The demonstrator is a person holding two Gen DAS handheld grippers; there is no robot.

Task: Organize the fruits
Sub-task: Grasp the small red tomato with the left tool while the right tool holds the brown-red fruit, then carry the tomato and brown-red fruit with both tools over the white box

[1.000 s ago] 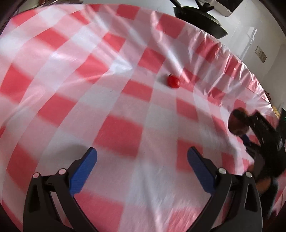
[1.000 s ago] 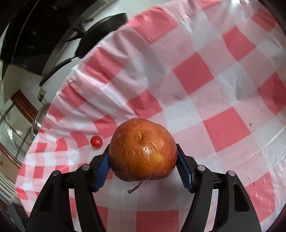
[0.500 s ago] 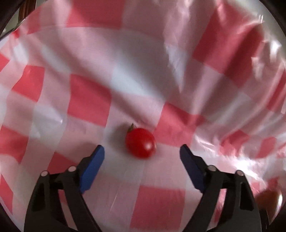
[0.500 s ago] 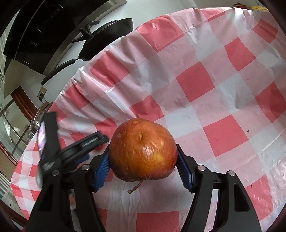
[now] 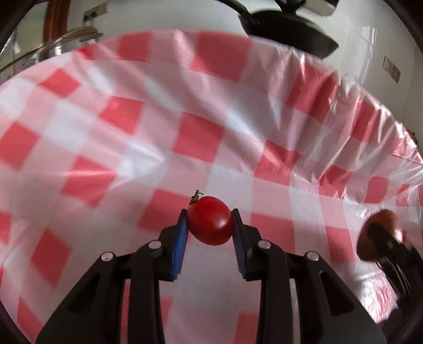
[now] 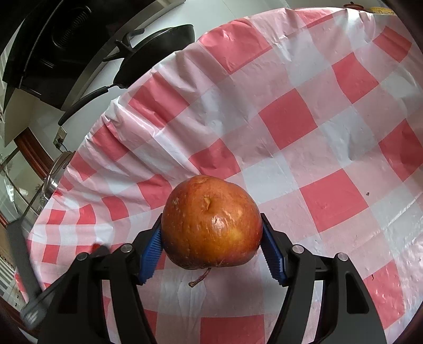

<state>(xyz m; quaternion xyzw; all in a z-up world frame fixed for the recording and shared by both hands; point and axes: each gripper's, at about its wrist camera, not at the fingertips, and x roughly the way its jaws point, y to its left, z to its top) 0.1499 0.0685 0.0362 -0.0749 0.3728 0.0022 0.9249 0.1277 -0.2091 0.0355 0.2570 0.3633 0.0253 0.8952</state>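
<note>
In the left wrist view my left gripper [image 5: 210, 222] is shut on a small red cherry tomato [image 5: 210, 225], held between the blue pads above the red-and-white checked tablecloth [image 5: 105, 132]. In the right wrist view my right gripper [image 6: 211, 238] is shut on a red-orange apple [image 6: 211, 222], stem hanging down, above the cloth [image 6: 317, 132]. The apple [image 5: 380, 232] in the right gripper also shows at the right edge of the left wrist view. The left gripper [image 6: 97, 248] shows blurred at the lower left of the right wrist view.
A black frying pan [image 6: 156, 50] sits beyond the table's far edge, also in the left wrist view [image 5: 285, 23]. A metal pot lid [image 5: 71, 37] is at the far left. The cloth's crinkled edge [image 5: 370, 111] marks the table rim.
My left gripper closed on the cherry tomato and lifted it off the cloth. My right gripper still holds the apple, nearly still.
</note>
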